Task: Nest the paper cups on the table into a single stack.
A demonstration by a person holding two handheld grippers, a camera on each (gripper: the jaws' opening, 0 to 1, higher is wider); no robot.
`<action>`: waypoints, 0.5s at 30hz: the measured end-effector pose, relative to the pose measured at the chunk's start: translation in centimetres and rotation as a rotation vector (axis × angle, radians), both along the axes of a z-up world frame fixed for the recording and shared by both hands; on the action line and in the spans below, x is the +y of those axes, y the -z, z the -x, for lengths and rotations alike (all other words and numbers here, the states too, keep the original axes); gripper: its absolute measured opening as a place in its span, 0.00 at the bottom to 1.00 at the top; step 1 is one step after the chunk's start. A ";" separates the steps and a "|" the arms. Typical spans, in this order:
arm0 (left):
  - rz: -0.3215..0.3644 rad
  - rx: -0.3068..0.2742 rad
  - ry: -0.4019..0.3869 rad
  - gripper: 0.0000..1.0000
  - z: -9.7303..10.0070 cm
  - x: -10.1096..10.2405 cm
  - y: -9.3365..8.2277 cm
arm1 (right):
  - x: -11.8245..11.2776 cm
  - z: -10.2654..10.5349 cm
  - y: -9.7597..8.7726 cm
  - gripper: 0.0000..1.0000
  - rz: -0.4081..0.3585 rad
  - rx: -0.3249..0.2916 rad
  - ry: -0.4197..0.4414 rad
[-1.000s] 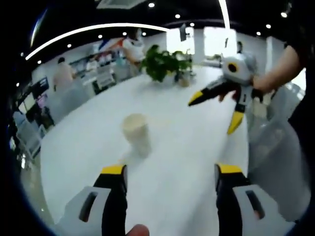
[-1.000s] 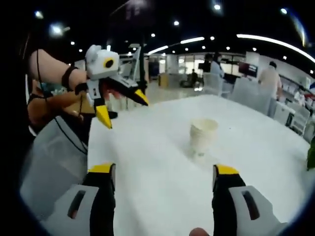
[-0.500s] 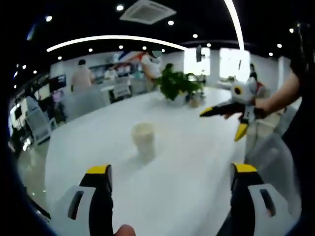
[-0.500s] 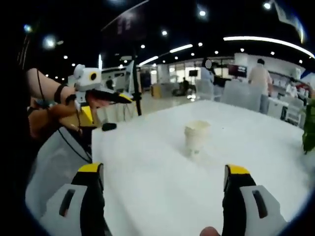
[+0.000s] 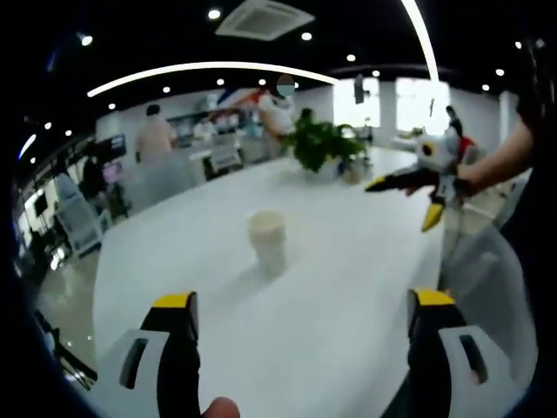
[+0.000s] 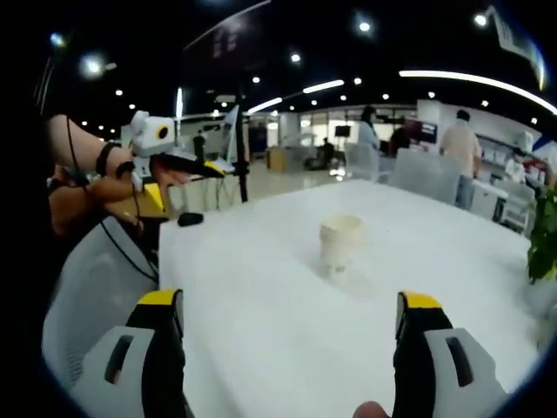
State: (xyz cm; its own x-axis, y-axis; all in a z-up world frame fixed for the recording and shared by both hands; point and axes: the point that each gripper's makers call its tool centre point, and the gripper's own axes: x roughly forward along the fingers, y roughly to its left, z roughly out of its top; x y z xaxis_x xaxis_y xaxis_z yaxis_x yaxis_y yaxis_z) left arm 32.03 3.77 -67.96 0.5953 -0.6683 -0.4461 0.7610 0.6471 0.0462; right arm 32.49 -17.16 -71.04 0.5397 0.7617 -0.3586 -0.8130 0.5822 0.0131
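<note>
Fingers of the left gripper (image 5: 303, 315), black with yellow tips, stood wide apart at the bottom of the left gripper view and held nothing; bare tabletop lay between them. In the right gripper view the left gripper (image 6: 178, 170) appeared at far left above the table's near-left edge, held in a person's hand (image 6: 122, 185) with a dark wristband, its yellow-tipped jaws spread.

Fingers of the right gripper (image 6: 291, 315), of the same black and yellow make, were likewise spread wide and empty. In the left gripper view the right gripper (image 5: 418, 187) hung at the right over the table, gripped by the person's other hand (image 5: 474, 178), jaws parted with one pointing left and one downward.

Ahead of both pairs of jaws, well apart from them, a cream-coloured paper cup stack (image 5: 267, 241) stood upright near the middle of the large white table (image 5: 348, 287); in the right gripper view the paper cup stack (image 6: 340, 243) sat between the jaws' lines, farther off, on the white table (image 6: 261, 305).

At the table's far end stood a green leafy potted plant (image 5: 322, 145). Beyond it, blurred people and office furniture occupied a lit hall.
</note>
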 end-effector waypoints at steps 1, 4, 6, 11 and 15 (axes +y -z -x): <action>0.001 0.000 0.000 0.98 0.0 0.0 0.0 | 0.0 0.0 0.1 1.00 0.002 0.001 -0.002; 0.001 0.000 -0.001 0.98 0.2 0.0 0.0 | 0.1 0.2 0.4 1.00 0.009 0.005 -0.009; 0.001 0.005 0.000 0.98 0.2 0.1 0.1 | 0.1 0.2 0.5 1.00 0.007 0.008 -0.011; -0.005 0.005 0.006 0.98 0.4 0.0 0.2 | -0.1 0.2 0.6 1.00 0.005 0.010 -0.006; -0.006 0.001 0.007 0.98 0.3 -0.2 0.1 | -0.2 0.1 0.7 1.00 -0.001 0.021 -0.002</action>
State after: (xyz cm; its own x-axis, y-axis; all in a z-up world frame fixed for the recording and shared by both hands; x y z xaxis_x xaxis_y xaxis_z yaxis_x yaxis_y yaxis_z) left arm 31.72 3.59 -68.10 0.5902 -0.6698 -0.4506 0.7656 0.6415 0.0491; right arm 32.35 -17.37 -71.79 0.5301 0.7634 -0.3691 -0.8139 0.5801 0.0310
